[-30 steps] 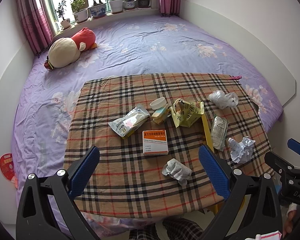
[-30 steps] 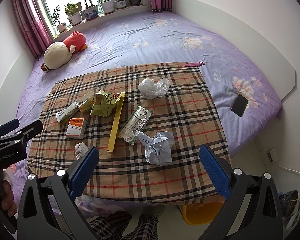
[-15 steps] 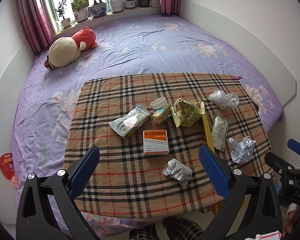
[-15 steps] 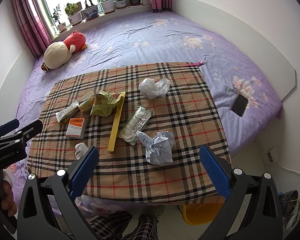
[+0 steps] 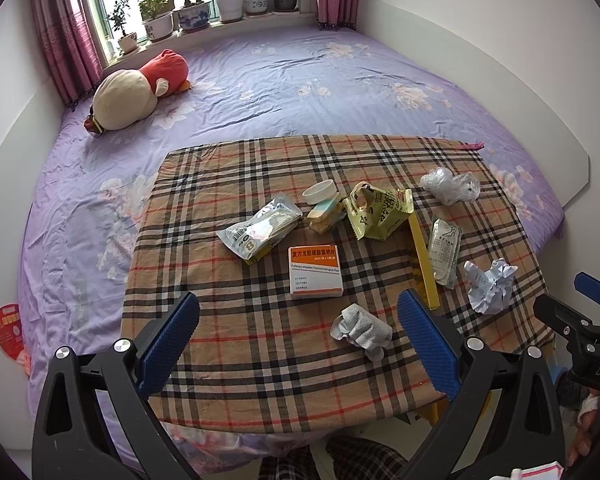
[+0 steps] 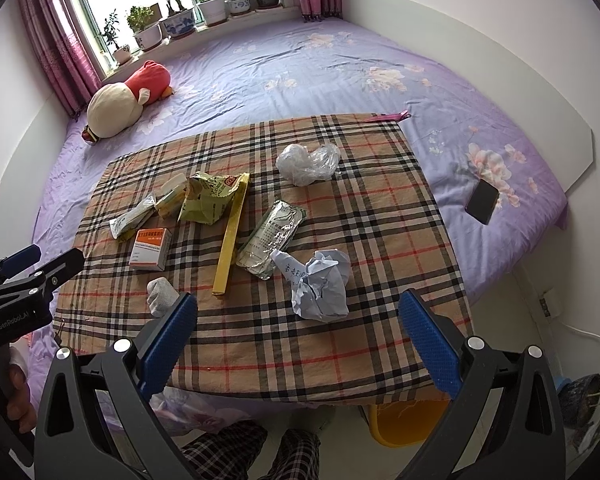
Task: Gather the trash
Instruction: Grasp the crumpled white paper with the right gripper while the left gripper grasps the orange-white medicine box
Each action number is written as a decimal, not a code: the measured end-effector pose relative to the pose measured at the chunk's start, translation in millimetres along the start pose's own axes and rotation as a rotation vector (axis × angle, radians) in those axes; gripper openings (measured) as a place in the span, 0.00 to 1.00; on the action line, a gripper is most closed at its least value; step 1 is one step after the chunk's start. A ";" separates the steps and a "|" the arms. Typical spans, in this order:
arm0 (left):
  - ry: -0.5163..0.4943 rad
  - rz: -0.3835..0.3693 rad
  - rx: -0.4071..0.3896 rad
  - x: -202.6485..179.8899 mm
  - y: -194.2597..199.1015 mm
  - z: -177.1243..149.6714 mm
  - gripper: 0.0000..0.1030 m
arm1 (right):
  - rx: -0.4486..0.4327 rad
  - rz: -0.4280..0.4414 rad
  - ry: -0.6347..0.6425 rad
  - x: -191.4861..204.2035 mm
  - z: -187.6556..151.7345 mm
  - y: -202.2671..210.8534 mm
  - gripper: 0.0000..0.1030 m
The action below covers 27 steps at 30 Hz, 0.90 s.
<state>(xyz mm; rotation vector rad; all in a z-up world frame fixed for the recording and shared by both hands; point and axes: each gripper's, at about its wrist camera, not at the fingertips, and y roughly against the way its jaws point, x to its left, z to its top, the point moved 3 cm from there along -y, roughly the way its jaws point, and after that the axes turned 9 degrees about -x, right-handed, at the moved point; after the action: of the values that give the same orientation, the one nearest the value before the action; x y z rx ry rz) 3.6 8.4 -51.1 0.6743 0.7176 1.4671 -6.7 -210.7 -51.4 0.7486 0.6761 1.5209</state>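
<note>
**Trash spread out, both claws released**

The crumpled paper ball (image 6: 324,286) lies on the plaid surface (image 6: 400,240) just ahead of the right claw (image 6: 298,346), between its spread fingers. The left claw (image 5: 298,346), also released and empty, has the wadded tissue (image 5: 360,330) nearest. A yellow bin (image 6: 404,424) shows below the surface's edge; its contents are hidden.
</note>
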 end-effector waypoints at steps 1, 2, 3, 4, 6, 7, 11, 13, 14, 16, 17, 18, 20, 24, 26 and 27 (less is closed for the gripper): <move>-0.003 -0.003 0.002 0.7 -1.4 -2.5 0.96 | 0.007 0.000 0.003 0.7 -3.4 -1.9 0.97; -0.003 -0.007 0.007 2.3 -3.4 -7.0 0.96 | 0.014 0.000 0.006 1.7 -7.1 -4.1 0.97; -0.001 -0.011 0.015 4.1 -5.8 -11.3 0.96 | 0.020 0.003 0.007 2.4 -9.7 -6.0 0.97; 0.003 -0.015 0.026 5.9 -8.8 -15.4 0.96 | 0.028 0.006 0.006 3.0 -13.4 -8.5 0.97; 0.017 -0.022 0.050 10.8 -15.4 -23.7 0.96 | 0.042 0.011 0.002 3.5 -21.1 -13.7 0.97; 0.024 -0.022 0.065 12.9 -19.3 -27.8 0.96 | 0.047 0.014 -0.001 2.2 -23.3 -16.8 0.97; 0.032 -0.018 0.121 18.8 -39.9 -39.7 0.96 | 0.087 0.023 -0.035 -3.2 -34.2 -34.3 0.97; 0.033 -0.022 0.137 18.7 -50.8 -40.9 0.96 | 0.101 0.041 -0.067 -6.9 -37.4 -43.6 0.97; 0.034 -0.026 0.146 17.9 -57.2 -40.6 0.96 | 0.102 0.047 -0.080 -8.4 -38.5 -47.6 0.97; 0.036 -0.040 0.165 15.0 -71.0 -39.2 0.95 | 0.097 0.055 -0.094 -9.5 -39.2 -54.6 0.97; 0.036 -0.048 0.175 13.2 -77.5 -38.2 0.95 | 0.093 0.052 -0.092 -9.7 -39.0 -57.5 0.97; 0.037 -0.057 0.183 11.1 -82.5 -36.4 0.95 | 0.090 0.047 -0.087 -9.6 -38.6 -60.9 0.97; 0.044 -0.071 0.196 8.0 -91.6 -33.4 0.95 | 0.082 0.033 -0.067 -9.4 -36.5 -68.0 0.97; 0.053 -0.077 0.201 2.8 -103.5 -27.5 0.95 | 0.089 -0.001 -0.039 -11.1 -34.6 -83.3 0.93; 0.051 -0.078 0.203 0.7 -108.8 -24.0 0.95 | 0.093 -0.010 -0.036 -12.4 -34.3 -89.7 0.92; 0.046 -0.074 0.202 -0.6 -111.1 -22.4 0.95 | 0.094 -0.015 -0.035 -13.2 -34.1 -92.2 0.91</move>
<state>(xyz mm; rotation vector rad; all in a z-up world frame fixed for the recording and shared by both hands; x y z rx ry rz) 56.2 6.9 -151.5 0.7618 0.9260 1.3572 23.9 -216.1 -145.6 0.8376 0.7289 1.4675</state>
